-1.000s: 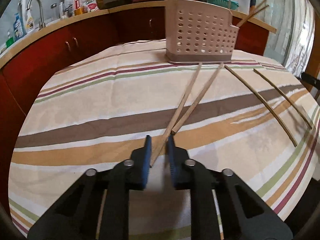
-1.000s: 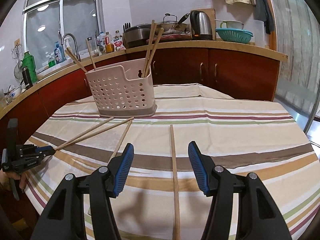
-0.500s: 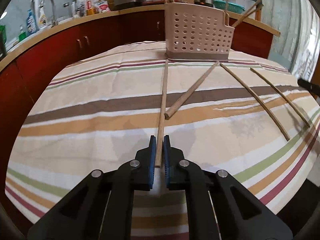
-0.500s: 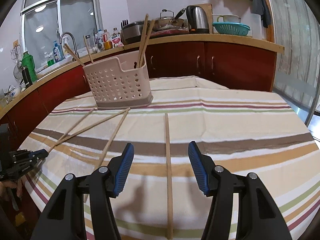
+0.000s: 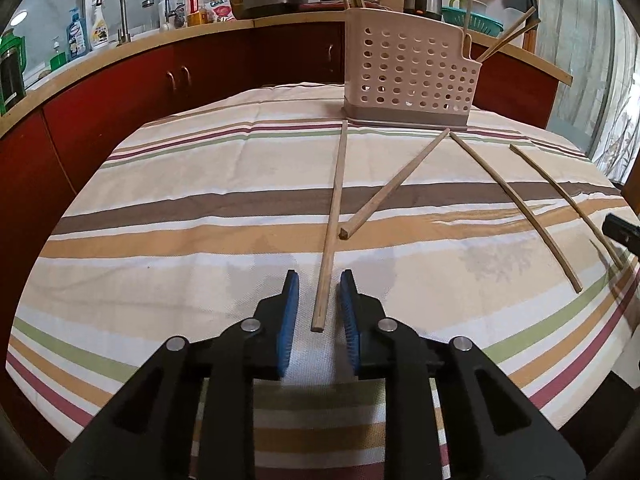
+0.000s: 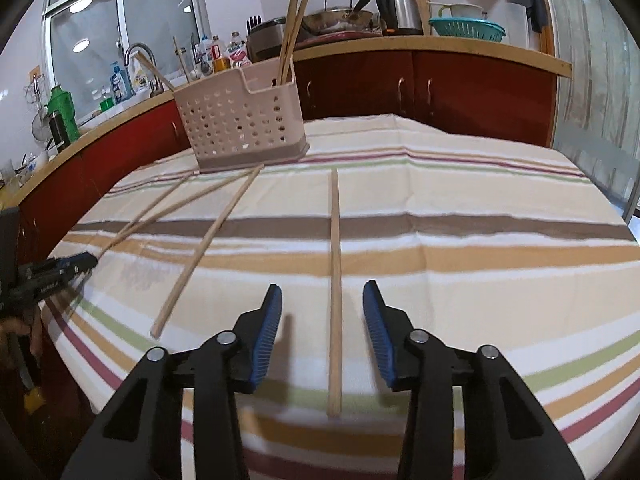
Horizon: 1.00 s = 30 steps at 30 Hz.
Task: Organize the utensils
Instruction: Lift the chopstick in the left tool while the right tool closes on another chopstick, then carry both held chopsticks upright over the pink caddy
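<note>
A pink perforated utensil basket (image 5: pixel 408 76) (image 6: pixel 240 124) stands at the far side of the striped tablecloth with several chopsticks upright in it. My left gripper (image 5: pixel 319 280) is opening; a wooden chopstick (image 5: pixel 334 208) lies on the cloth between its blue pads (image 5: pixel 289 312), which stand clear of it. My right gripper (image 6: pixel 323 290) is closing around another chopstick (image 6: pixel 335 280) that lies flat between its jaws, and the pads are still apart from it. Each gripper shows at the edge of the other's view: the left gripper (image 6: pixel 60 268), the right gripper (image 5: pixel 622 232).
Three more chopsticks (image 5: pixel 396 184) (image 5: pixel 516 204) (image 5: pixel 568 204) lie fanned out on the tablecloth (image 5: pixel 180 208) in front of the basket. Red cabinets with a wooden counter (image 6: pixel 440 46) curve behind the table, holding a kettle, pots, bottles and a sink tap.
The left gripper swung its chopstick away from its neighbour, then opened its jaws and left it on the cloth. The right gripper sank closer over its chopstick and its jaws narrowed.
</note>
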Motion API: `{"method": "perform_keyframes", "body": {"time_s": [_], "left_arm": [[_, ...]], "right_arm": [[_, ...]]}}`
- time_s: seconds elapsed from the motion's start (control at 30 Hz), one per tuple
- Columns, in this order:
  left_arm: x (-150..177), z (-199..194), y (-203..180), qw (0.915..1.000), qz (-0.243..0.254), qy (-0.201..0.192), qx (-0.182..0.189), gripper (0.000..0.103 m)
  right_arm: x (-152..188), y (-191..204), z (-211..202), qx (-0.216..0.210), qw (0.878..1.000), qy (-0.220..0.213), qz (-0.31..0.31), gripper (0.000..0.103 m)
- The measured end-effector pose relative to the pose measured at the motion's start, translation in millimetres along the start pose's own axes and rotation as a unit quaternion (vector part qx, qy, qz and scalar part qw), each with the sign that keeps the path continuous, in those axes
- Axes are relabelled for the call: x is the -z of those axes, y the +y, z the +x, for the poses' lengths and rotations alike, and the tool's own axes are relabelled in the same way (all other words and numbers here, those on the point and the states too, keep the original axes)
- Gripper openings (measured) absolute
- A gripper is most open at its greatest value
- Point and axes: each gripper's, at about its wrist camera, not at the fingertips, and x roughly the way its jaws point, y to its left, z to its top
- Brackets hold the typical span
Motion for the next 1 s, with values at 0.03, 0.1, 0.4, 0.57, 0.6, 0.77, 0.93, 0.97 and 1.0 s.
{"method": "perform_keyframes", "body": {"time_s": [0.03,0.1,0.4,0.57,0.6,0.77,0.93,0.97,1.0], "left_arm": [[0,0,0,1.0000,0.000,0.000,0.000,0.022],[0,0,0,1.0000,0.000,0.000,0.000,0.021],[0,0,-5,0.9999,0.012,0.000,0.002,0.010],[0,0,-9,0.9998,0.021,0.000,0.003,0.007],[0,0,-7,0.9998,0.018,-0.001,0.005,0.007],[2,-8,-6,0.9999,0.010,-0.006,0.005,0.007],[0,-27,-7,0.9996,0.008,-0.024,0.007,0.007],[-1,-30,-7,0.9995,0.007,-0.029,0.007,0.007],[-4,-37,-6,0.9993,0.006,-0.037,0.006,0.007]], "right_arm": [[2,-1,-1,0.000,1.000,0.002,-0.001,0.041],[9,-3,-3,0.001,1.000,0.009,-0.001,0.041],[35,-10,-25,0.002,1.000,-0.003,-0.017,0.012],[33,-9,-26,-0.009,1.000,0.000,-0.010,0.007],[32,-8,-27,-0.009,1.000,-0.001,-0.013,0.007],[21,0,-42,-0.010,0.999,-0.029,-0.029,0.007],[0,8,-62,-0.010,0.997,-0.068,-0.044,0.007],[-5,9,-67,-0.010,0.996,-0.078,-0.047,0.007],[-10,10,-71,-0.009,0.995,-0.086,-0.049,0.007]]}}
